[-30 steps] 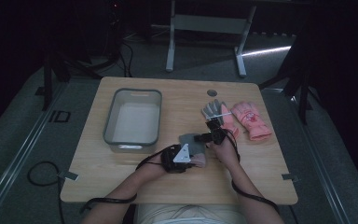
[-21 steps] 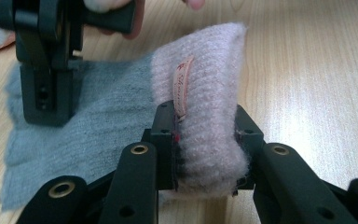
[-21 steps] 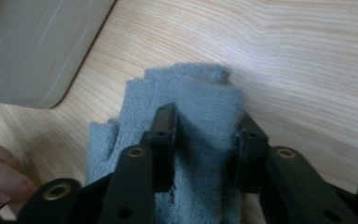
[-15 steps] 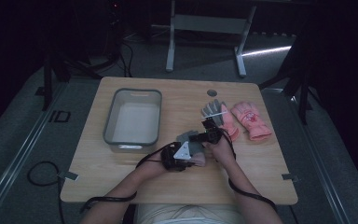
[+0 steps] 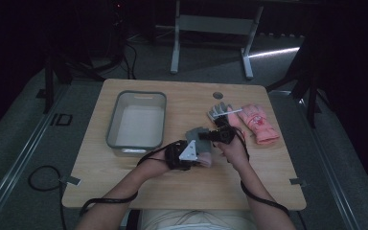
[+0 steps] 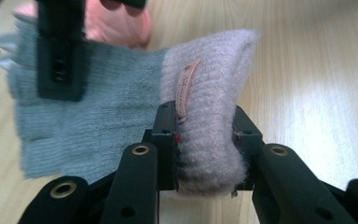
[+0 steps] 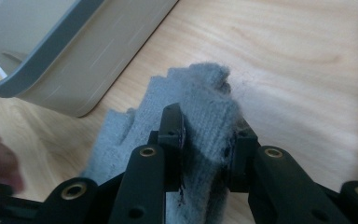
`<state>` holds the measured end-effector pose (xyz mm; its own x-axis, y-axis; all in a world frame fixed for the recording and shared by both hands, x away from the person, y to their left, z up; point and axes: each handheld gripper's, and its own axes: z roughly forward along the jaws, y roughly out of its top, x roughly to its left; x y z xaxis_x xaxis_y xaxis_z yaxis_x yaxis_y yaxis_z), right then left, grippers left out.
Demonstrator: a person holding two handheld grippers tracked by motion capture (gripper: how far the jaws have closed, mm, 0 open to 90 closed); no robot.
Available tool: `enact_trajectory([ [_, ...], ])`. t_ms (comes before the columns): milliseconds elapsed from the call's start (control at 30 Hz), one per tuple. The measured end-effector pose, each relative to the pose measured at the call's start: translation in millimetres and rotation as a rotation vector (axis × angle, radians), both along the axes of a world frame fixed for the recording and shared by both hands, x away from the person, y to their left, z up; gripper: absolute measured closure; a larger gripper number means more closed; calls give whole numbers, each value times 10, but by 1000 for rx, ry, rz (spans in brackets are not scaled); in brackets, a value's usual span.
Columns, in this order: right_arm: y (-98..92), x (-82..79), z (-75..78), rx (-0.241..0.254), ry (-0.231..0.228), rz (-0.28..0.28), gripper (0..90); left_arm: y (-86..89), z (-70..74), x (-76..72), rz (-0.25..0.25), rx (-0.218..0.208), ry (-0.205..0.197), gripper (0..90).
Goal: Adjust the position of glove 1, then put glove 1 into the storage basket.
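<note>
A grey knit glove (image 6: pixel 98 107) with a pale pink cuff (image 6: pixel 214 84) hangs just above the table, stretched between both grippers. My left gripper (image 6: pixel 205 140) is shut on the cuff, which bulges between its pads. My right gripper (image 7: pixel 207 140) has just been closing and now pinches the grey finger end of the glove (image 7: pixel 200 93). In the high view the left gripper (image 5: pixel 191 153) and the right gripper (image 5: pixel 215 135) sit close together near the table's middle, the glove (image 5: pixel 196 133) between them.
A grey bin (image 5: pixel 136 120) stands at the left of the table, close to the glove; its wall (image 7: pixel 74 56) fills the right gripper view's upper left. Another grey glove (image 5: pixel 219 111) and a pink glove (image 5: pixel 258 122) lie at the right rear.
Both hands have risen a little, lifting the glove off the tabletop. The right gripper's jaws have closed on its grey end.
</note>
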<state>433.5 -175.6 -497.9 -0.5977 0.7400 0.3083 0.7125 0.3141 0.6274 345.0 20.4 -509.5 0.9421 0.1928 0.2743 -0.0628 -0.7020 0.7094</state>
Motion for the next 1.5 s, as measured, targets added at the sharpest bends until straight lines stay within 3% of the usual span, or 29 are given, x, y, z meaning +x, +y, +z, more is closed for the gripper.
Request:
enact_trajectory([
  [67,15,-21,57,-15,-27,5,732,15,55,0,-3,10,-8,694],
  [233,35,-10,170,10,-32,12,732,56,199,9,-5,34,-23,693],
  [333,82,-9,237,-15,-59,13,733,115,285,37,-5,22,-28,693],
  [733,283,74,566,29,-98,31,733,339,638,107,2,56,-65,692],
  [933,391,104,677,43,-108,34,733,437,732,114,14,60,-80,692],
  [1100,547,116,793,42,-135,52,733,590,833,116,32,49,-81,692],
  [1500,988,184,951,47,-141,92,733,1002,982,160,52,78,-82,692],
])
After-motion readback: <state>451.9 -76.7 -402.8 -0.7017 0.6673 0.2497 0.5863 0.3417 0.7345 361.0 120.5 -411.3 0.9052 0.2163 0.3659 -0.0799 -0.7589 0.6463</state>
